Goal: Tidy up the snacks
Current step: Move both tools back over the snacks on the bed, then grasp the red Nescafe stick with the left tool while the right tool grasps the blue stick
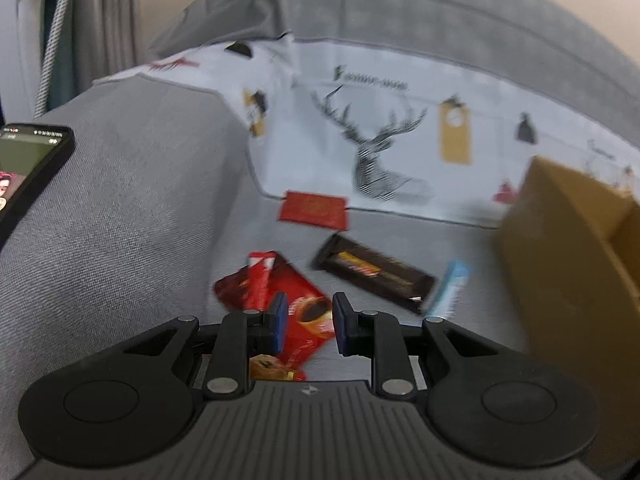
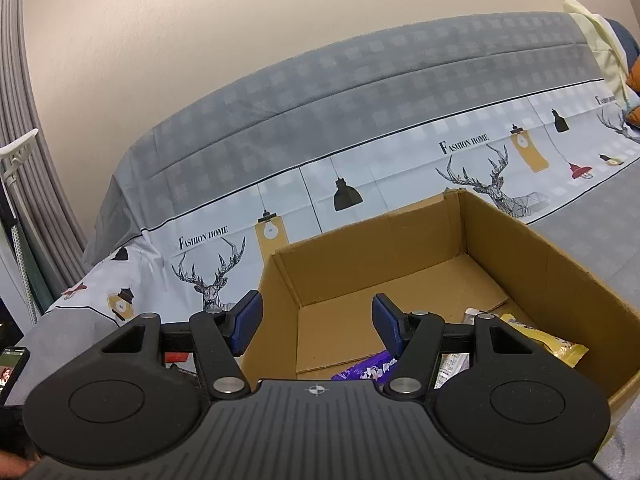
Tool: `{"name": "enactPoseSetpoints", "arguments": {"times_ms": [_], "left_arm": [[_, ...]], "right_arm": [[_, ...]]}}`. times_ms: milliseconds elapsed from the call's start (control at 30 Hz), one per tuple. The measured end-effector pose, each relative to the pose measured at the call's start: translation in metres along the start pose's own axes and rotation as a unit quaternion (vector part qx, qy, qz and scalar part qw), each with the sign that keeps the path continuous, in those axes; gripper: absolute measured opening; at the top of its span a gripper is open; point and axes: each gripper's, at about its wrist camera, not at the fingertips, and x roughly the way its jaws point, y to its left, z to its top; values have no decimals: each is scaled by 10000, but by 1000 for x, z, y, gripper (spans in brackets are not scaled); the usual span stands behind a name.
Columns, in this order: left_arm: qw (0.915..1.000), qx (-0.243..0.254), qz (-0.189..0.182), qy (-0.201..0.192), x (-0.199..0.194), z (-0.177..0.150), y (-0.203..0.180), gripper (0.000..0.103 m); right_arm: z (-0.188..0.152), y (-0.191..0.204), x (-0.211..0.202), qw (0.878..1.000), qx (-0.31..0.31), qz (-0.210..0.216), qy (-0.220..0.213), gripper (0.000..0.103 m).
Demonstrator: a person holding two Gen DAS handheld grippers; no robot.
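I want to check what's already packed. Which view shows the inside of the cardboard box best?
The right wrist view: it looks down into the open cardboard box, showing its floor, a purple packet and a yellow packet. The left wrist view shows only a blurred outer corner of the box at its right edge.

sofa (image 1: 120, 208): grey woven cloth, matt | box (image 2: 400, 248): brown cardboard, matt | red packet (image 1: 296, 300): glossy foil
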Motion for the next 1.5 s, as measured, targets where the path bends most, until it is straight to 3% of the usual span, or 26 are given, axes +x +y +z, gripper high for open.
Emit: {"name": "enactPoseSetpoints", "arguments": {"times_ms": [333,467,533,567,667,700,733,867,933,1000,1067,1167,1267,1300,1367,1500], "left_arm": [[9942,-20,1033,310,56,-2,4,27],[9927,-427,977,560,72,-4,16,27],[9928,-667,838,543,72,-3,23,18],[9924,-777,784,538,71,-2,26,17],[9917,-1116,527,362,61,-2,30,10],[9921,-1121,484,298,56,-2,29,0],[9924,-1127,444,238,52,-1,28,0],[9923,-1203,255,172,48,0,24,0],[9919,-1216,259,277,52,-2,22,0],[9917,-1232,244,272,53,-1,22,1],[9915,-1251,303,202,50,-1,23,1],[9917,-1228,305,238,53,0,23,12],[9917,-1221,320,235,54,1,23,18],[9917,-1221,338,226,54,1,23,28],[9917,-1210,367,234,55,1,23,36],[9917,-1175,409,333,64,1,24,36]], "right_arm": [[1,1,3,9999,-60,-17,112,66],[1,4,8,9997,-179,36,186,66],[0,7,11,9994,-252,83,236,66],[-1,9,13,9992,-300,104,260,64],[-1,18,17,9979,-559,79,319,40],[-1,24,16,9966,-770,8,293,30],[-1,33,15,9945,-1007,-8,269,27],[1,75,26,9921,-1087,423,456,27],[-2,97,44,9904,-930,706,736,27],[-11,123,70,9881,-872,695,1064,27],[-26,143,101,9842,-878,532,1440,27],[-52,163,147,9765,-1059,-81,1878,30],[-78,164,186,9667,-993,-688,2256,49],[-85,164,196,9646,-971,-765,2328,51],[-97,166,209,9608,-1015,-778,2459,54],[-110,165,229,9502,-1075,-970,2758,56]]}}
